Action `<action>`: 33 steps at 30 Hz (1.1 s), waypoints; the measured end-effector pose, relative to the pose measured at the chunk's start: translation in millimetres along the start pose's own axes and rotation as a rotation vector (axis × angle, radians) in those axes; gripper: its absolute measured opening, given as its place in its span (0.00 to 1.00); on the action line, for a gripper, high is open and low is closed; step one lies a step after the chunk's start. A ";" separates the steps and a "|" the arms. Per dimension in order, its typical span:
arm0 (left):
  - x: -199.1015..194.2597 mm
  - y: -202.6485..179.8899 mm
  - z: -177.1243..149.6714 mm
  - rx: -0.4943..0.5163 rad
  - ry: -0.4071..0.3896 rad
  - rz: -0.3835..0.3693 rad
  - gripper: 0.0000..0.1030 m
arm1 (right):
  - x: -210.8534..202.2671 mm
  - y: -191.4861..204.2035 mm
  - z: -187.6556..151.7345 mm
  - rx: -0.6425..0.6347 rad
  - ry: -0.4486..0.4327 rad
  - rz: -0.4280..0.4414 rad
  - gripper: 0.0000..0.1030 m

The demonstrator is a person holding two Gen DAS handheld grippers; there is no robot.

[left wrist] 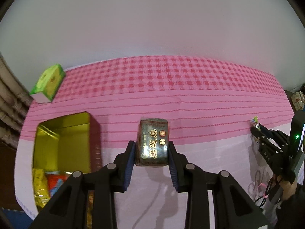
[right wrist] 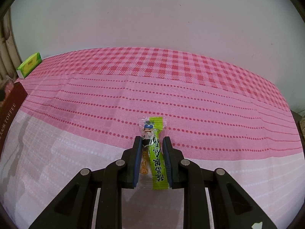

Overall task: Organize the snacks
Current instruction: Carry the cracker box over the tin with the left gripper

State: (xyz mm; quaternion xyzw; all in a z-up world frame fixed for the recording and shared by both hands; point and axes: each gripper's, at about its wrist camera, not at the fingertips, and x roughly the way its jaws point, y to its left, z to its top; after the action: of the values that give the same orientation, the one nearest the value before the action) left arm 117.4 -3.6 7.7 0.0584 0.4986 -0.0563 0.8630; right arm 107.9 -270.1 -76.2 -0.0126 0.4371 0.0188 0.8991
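dark sesame snack pack (left wrist: 152,143): clamped upright | green-striped snack stick (right wrist: 154,152): clamped lengthwise | tin (left wrist: 63,139): open

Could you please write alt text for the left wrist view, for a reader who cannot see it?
The left gripper is shut on a dark sesame snack packet, held above a pink tablecloth. To its left an open tin already holds snacks; a green box sits at the far left corner. At right, the right gripper holds a small wrapped snack.

Glossy metal tin (left wrist: 63,133), matt woven tablecloth (left wrist: 171,87)
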 end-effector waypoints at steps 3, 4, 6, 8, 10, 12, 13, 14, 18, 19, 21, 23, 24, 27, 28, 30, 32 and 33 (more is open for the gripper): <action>-8.0 14.9 -2.1 -0.008 -0.011 0.021 0.32 | 0.1 0.4 0.1 -0.003 0.000 -0.003 0.20; -10.0 20.5 -3.0 -0.011 -0.012 0.031 0.32 | 0.0 0.3 0.0 -0.003 0.000 -0.003 0.20; -12.4 31.2 -4.7 -0.018 -0.014 0.048 0.32 | -0.1 0.5 -0.1 -0.004 0.000 -0.004 0.20; -12.7 44.6 -6.2 -0.029 -0.010 0.068 0.32 | -0.2 0.7 -0.3 -0.006 0.000 -0.006 0.20; -13.7 56.8 -9.0 -0.042 -0.007 0.079 0.32 | -0.4 1.4 -0.5 -0.010 -0.001 -0.011 0.20; -14.0 66.9 -10.4 -0.050 -0.002 0.092 0.32 | 0.4 1.9 0.1 -0.012 -0.001 -0.012 0.20; -13.7 72.0 -10.9 -0.054 0.000 0.100 0.32 | 0.3 1.8 0.0 -0.012 -0.001 -0.012 0.20; -12.4 77.8 -11.4 -0.055 0.005 0.107 0.32 | 0.1 1.9 -0.3 -0.011 -0.001 -0.011 0.20; -7.2 95.9 -13.3 -0.068 0.019 0.133 0.32 | -0.1 1.6 -0.3 -0.010 -0.001 -0.010 0.20; -5.0 101.8 -13.6 -0.076 0.024 0.140 0.32 | -0.1 1.6 -0.3 -0.011 -0.001 -0.011 0.20; 0.2 111.6 -13.7 -0.084 0.036 0.154 0.32 | 0.1 1.5 -0.2 -0.011 -0.001 -0.012 0.20; 5.5 119.2 -14.2 -0.093 0.048 0.162 0.32 | 0.3 1.5 0.1 -0.011 -0.001 -0.011 0.20; 8.1 122.8 -14.7 -0.096 0.054 0.163 0.32 | 0.6 1.3 0.3 -0.011 -0.001 -0.011 0.20; 17.2 136.0 -16.4 -0.112 0.077 0.170 0.32 | 0.4 1.2 0.1 -0.012 -0.001 -0.013 0.20; 20.2 140.2 -16.9 -0.118 0.085 0.172 0.32 | 0.4 1.8 0.1 -0.012 -0.001 -0.012 0.20; 25.7 146.8 -18.0 -0.127 0.100 0.171 0.32 | 0.3 1.4 0.1 -0.012 -0.001 -0.013 0.20; 31.9 152.2 -18.4 -0.128 0.117 0.173 0.32 | 0.3 1.6 0.0 -0.013 -0.001 -0.014 0.20; 35.3 155.3 -18.7 -0.128 0.126 0.173 0.32 | 0.3 1.4 -0.1 -0.014 -0.001 -0.015 0.20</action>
State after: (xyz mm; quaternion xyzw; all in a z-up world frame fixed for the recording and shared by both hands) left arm 143.0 151.2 -25.3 0.0492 0.5476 0.0542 0.8336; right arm 107.9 -268.7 -76.5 -0.0222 0.4364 0.0152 0.8994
